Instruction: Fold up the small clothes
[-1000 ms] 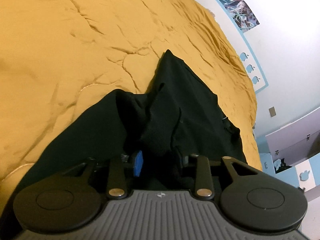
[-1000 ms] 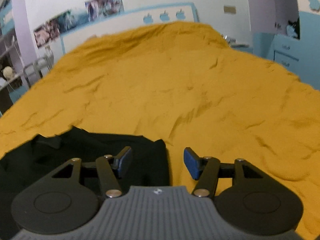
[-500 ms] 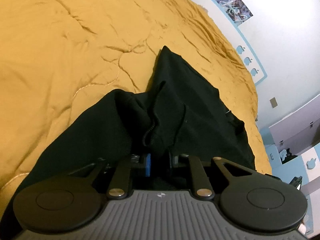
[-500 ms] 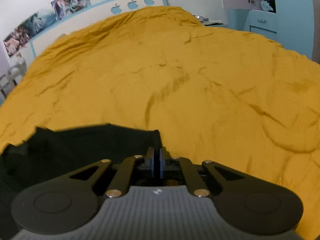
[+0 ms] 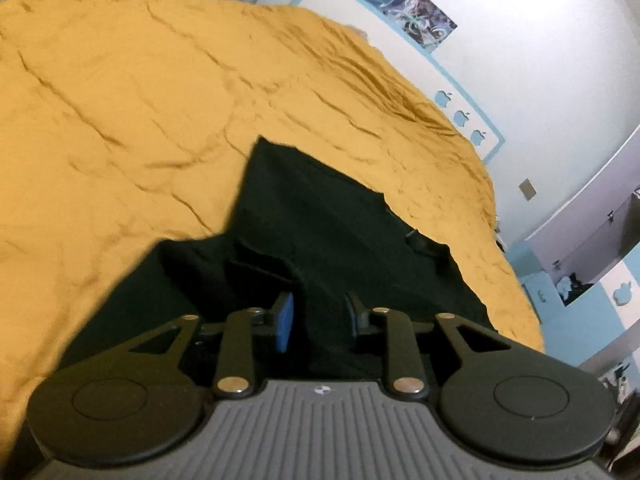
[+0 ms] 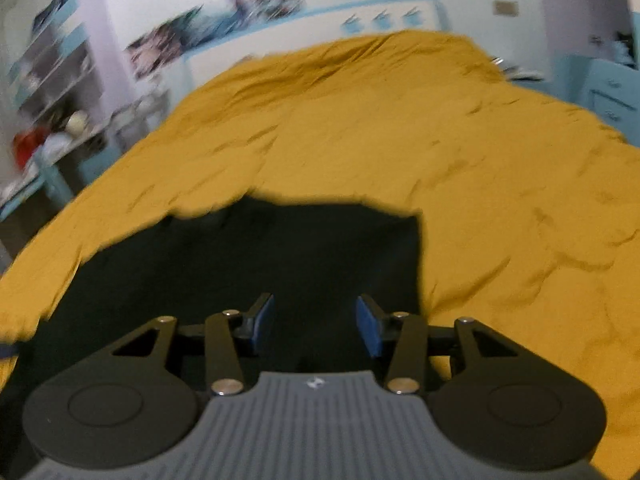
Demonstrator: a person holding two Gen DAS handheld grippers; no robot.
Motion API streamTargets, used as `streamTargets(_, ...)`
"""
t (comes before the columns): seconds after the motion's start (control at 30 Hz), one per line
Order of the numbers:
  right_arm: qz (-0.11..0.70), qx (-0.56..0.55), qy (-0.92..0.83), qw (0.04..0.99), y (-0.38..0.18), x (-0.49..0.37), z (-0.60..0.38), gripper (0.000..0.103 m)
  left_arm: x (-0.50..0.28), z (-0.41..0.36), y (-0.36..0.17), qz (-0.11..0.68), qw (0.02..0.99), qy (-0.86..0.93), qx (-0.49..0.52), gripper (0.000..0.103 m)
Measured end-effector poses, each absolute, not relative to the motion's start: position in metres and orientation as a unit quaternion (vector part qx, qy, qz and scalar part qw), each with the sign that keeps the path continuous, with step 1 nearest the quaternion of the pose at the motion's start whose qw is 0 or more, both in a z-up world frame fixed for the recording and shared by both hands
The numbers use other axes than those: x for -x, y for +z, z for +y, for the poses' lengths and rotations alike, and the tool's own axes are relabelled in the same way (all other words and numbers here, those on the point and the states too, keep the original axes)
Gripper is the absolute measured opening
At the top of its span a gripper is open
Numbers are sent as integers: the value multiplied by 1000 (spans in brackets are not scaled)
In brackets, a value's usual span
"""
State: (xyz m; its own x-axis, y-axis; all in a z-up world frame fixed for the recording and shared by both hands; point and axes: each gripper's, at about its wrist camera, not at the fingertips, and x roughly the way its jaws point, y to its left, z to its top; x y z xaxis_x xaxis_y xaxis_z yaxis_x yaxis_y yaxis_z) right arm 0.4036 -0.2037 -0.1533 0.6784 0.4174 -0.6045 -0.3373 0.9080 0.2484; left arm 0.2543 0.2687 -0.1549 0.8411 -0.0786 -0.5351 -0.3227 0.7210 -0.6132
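A small black garment [image 5: 320,224] lies on the mustard-yellow bedspread [image 5: 120,120]. In the left wrist view my left gripper [image 5: 318,322] is open just above its near part, with black cloth between and under the blue pads [image 5: 285,320]. In the right wrist view the garment [image 6: 280,256] shows as a flat dark patch with a straight right edge. My right gripper [image 6: 315,326] is open above its near edge and holds nothing. The right view is blurred by motion.
The bedspread [image 6: 480,160] stretches away on all sides of the garment. A white wall with posters [image 5: 416,12] runs behind the bed. Shelves with clutter [image 6: 52,120] stand at the left, blue drawers [image 6: 600,88] at the right.
Both grippers were shut on the garment half a second ago and have opened. The raised, bunched cloth has dropped and lies flatter. Both grippers have pulled back and up.
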Motion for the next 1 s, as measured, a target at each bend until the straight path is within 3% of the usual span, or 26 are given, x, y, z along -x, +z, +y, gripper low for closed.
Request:
streamTargets(0.2,387,-52,160,906,-183,-389,-210,40,-268,265,-168,331,874,149,324,29)
streamTargets(0.37,390,-83,149,905,-187,-388,-225,40,-239,272,-159,305,869,199,335,32)
streamTargets(0.57,389,-69,145,907,-190,-387,-223,43,-253,252,-141,283,899,106,316,36)
streamTargets(0.63,389,-72,144,907,-191,-387,-223,43,-269,246,-147,299,897,79,314,40)
streamTargets(0.83,393,-72,145,905,-193,-391,-224,43,-291,244,-173,358,888,94,273,39)
streamTargets(1.0,402,-79,134,902,-187,-392,-223,44,-281,252,-150,364,877,65,307,39)
